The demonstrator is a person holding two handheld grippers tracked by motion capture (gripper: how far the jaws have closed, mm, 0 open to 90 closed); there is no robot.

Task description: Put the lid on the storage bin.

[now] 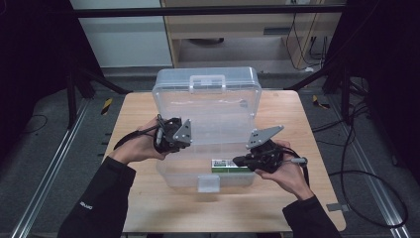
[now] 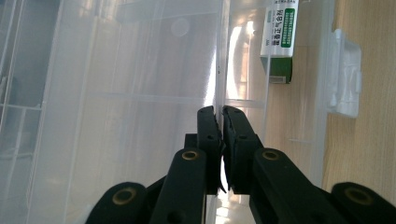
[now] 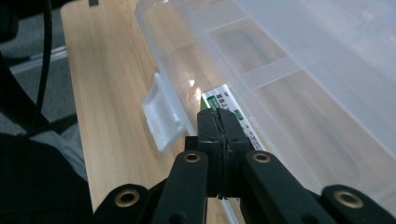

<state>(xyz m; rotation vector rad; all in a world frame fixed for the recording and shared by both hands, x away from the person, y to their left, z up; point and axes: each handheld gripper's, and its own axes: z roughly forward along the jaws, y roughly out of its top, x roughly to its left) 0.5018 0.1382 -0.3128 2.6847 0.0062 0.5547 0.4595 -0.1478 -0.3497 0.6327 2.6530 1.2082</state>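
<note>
Two tongs work my clear plastic storage box [image 1: 208, 124] on the wooden table [image 1: 297, 129]: left gripper [image 2: 218, 111] pinches its thin, slippery, flexing side wall, right gripper [image 3: 218, 113] hovers pressed together above the green-and-white carton [image 3: 229, 109] inside.

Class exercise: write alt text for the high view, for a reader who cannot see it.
A person holds a gripper in each hand at a clear plastic storage box with its lid raised, on a wooden table. The left gripper meets the lid's edge; the right gripper points at a green-and-white carton inside.
</note>
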